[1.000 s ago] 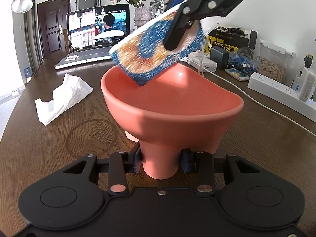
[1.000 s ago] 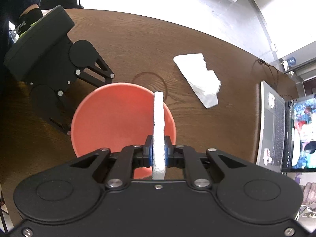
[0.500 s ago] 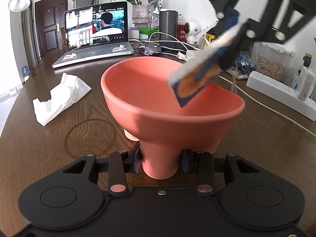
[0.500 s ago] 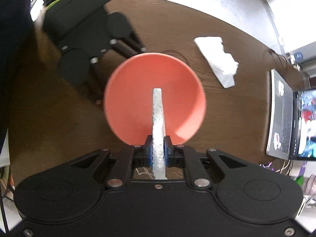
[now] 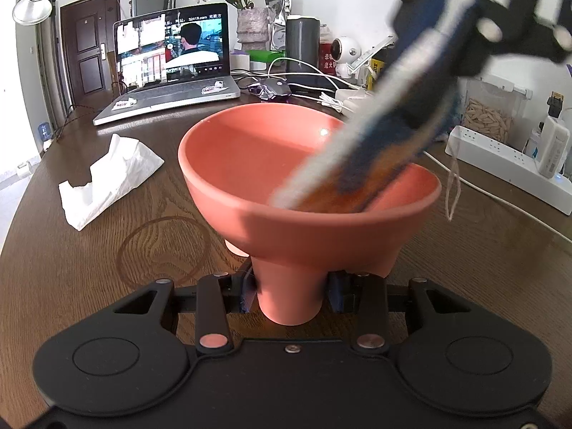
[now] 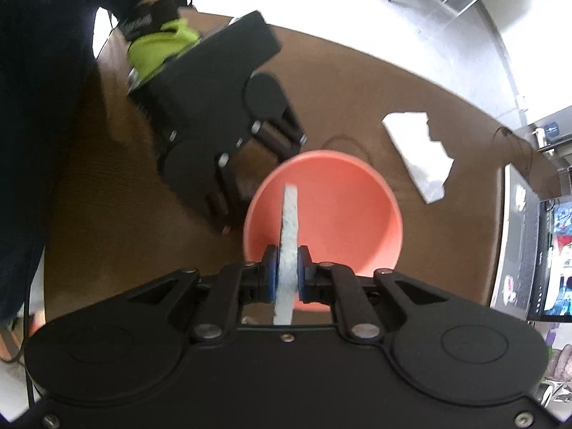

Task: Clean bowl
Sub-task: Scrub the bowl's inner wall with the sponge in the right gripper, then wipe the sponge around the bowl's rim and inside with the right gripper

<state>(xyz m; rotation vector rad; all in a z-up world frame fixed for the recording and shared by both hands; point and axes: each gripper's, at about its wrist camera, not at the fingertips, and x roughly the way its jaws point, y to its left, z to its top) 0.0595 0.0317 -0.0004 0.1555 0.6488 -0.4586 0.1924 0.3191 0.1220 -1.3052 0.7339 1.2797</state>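
A salmon-pink footed bowl (image 5: pixel 250 164) stands on the wooden table. My left gripper (image 5: pixel 291 291) is shut on one of its feet (image 5: pixel 289 296). My right gripper (image 6: pixel 287 273) is shut on a sponge (image 6: pixel 289 228) seen edge-on, white with a blue and orange face. In the left wrist view the sponge (image 5: pixel 361 164) slants down from the upper right, its lower end inside the bowl near the right wall. The bowl (image 6: pixel 343 207) lies below the sponge in the right wrist view, with the left gripper body (image 6: pixel 221 107) at its left.
A crumpled white tissue (image 5: pixel 107 178) lies left of the bowl, also in the right wrist view (image 6: pixel 418 157). An open laptop (image 5: pixel 171 68) stands behind. A white power strip (image 5: pixel 500 157), cables and a jar are at the right. A gloved hand (image 6: pixel 157 39) holds the left gripper.
The sponge swung from the bowl's far left rim across to the right and dipped down into the bowl. The bowl and left gripper stayed put.
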